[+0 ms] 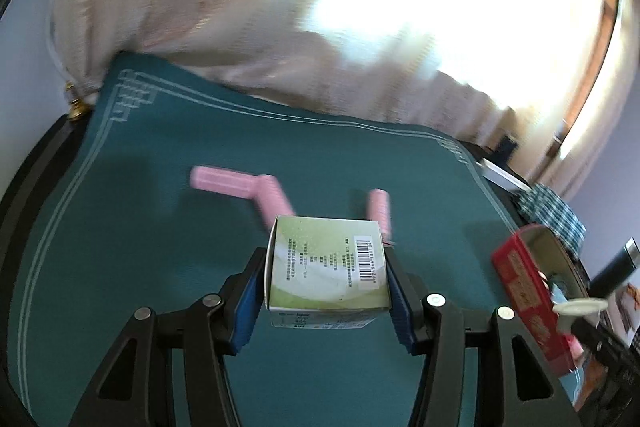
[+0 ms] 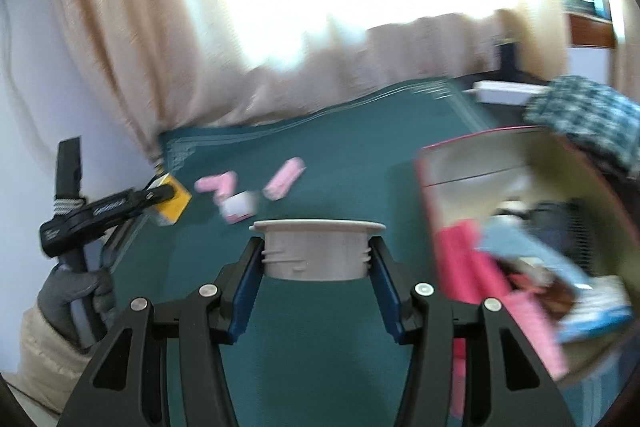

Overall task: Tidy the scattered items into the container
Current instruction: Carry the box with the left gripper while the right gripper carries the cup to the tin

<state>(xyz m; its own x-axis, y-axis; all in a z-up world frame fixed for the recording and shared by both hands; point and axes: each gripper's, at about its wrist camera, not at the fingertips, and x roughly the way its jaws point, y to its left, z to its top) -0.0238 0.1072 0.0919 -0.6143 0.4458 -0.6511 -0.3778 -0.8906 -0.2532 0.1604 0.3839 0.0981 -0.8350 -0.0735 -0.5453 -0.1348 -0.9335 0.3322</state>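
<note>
A green-and-white box (image 1: 328,263) is clamped in the left gripper (image 1: 326,291); a grey threaded lid (image 2: 316,251) is clamped in the right gripper (image 2: 316,291). Both are held above the teal counter (image 1: 140,267). Pink rollers (image 1: 240,187) lie farther out. The red container (image 2: 500,227) stands right. Curtains (image 2: 120,47) border the far edge.

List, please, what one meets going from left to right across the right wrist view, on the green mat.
Left gripper with box → bent pink piece → straight pink piece → red container.
</note>
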